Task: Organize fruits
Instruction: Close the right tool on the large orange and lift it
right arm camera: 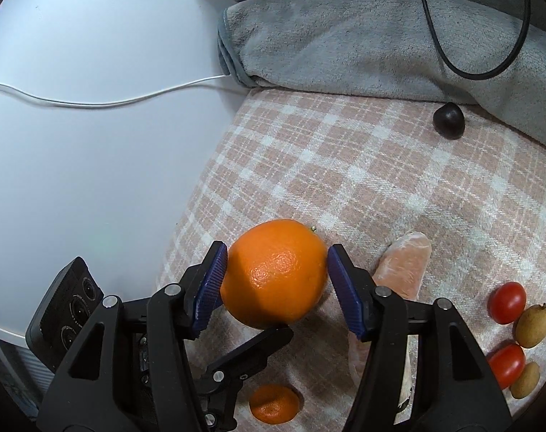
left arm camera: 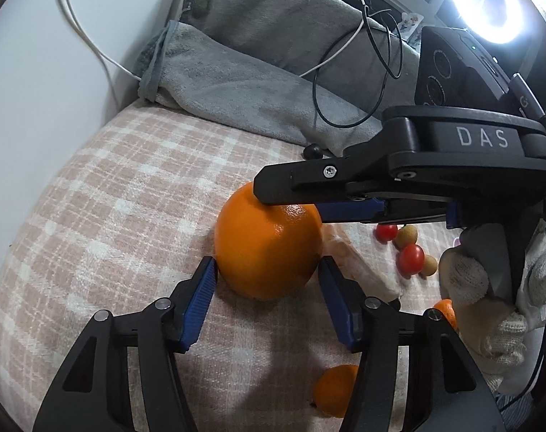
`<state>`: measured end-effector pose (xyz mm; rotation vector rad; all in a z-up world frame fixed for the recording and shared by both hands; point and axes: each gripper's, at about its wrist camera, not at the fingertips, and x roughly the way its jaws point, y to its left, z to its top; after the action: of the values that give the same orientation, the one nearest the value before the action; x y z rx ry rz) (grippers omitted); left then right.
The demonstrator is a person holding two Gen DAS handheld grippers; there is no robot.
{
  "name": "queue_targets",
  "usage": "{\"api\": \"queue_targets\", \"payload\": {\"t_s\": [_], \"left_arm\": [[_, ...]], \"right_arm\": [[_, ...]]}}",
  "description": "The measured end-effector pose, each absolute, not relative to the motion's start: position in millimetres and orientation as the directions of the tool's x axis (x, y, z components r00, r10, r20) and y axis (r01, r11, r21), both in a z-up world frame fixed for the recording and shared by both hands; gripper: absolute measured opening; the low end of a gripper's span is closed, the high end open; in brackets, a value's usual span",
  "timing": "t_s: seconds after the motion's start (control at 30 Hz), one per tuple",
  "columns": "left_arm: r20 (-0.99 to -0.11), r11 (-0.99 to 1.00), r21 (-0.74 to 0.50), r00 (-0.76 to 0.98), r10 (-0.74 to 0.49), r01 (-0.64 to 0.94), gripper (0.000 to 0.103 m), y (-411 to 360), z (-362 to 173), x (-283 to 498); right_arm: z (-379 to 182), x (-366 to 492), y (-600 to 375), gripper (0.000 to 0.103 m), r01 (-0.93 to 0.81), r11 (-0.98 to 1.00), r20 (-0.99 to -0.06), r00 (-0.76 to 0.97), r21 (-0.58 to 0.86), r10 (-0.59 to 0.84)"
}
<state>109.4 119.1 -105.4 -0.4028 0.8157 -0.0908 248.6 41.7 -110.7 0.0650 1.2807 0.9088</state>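
A large orange (left arm camera: 265,244) sits low over the pink checked cloth (left arm camera: 111,198), with both grippers on it. In the left wrist view my left gripper (left arm camera: 267,264) has its blue pads against the orange's left and right flanks. My right gripper (left arm camera: 269,194) comes in from the right, one black finger lying over the fruit's top. In the right wrist view the orange (right arm camera: 273,277) fills the gap of my right gripper (right arm camera: 274,252), both pads touching it. A left gripper finger (right arm camera: 262,342) shows just below the fruit.
A small mandarin (right arm camera: 274,408), two cherry tomatoes (right arm camera: 506,302), small tan fruits (right arm camera: 533,325), a pale wrapped piece (right arm camera: 404,270) and a dark round fruit (right arm camera: 449,120) lie on the cloth. A grey blanket (right arm camera: 380,36) with cables lies behind. A white-gloved hand (left arm camera: 488,288) holds the right gripper.
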Motion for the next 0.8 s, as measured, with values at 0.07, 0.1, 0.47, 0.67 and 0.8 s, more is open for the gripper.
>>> {"api": "queue_targets", "payload": {"t_s": [0.07, 0.1, 0.47, 0.67, 0.8], "left_arm": [[-0.690, 0.923, -0.378, 0.687, -0.228, -0.074, 0.057, 119, -105, 108], [-0.691, 0.924, -0.375, 0.687, -0.226, -0.073, 0.057, 119, -105, 108], [-0.687, 0.930, -0.360, 0.694, -0.216, -0.068, 0.057, 108, -96, 104], [-0.674, 0.936, -0.347, 0.708, -0.211, -0.052, 0.057, 97, -85, 98], [-0.665, 0.940, -0.338, 0.716, -0.212, -0.036, 0.057, 87, -77, 95]], "right_arm": [[-109, 247, 40, 0.062, -0.550, 0.664, -0.793, 0.005, 0.506, 0.609], [-108, 246, 39, 0.062, -0.554, 0.663, -0.794, 0.006, 0.504, 0.608], [-99, 240, 27, 0.062, -0.546, 0.665, -0.787, 0.016, 0.510, 0.617], [-83, 233, 17, 0.062, -0.551, 0.662, -0.778, 0.037, 0.508, 0.628], [-74, 227, 7, 0.062, -0.547, 0.664, -0.771, 0.053, 0.509, 0.635]]}}
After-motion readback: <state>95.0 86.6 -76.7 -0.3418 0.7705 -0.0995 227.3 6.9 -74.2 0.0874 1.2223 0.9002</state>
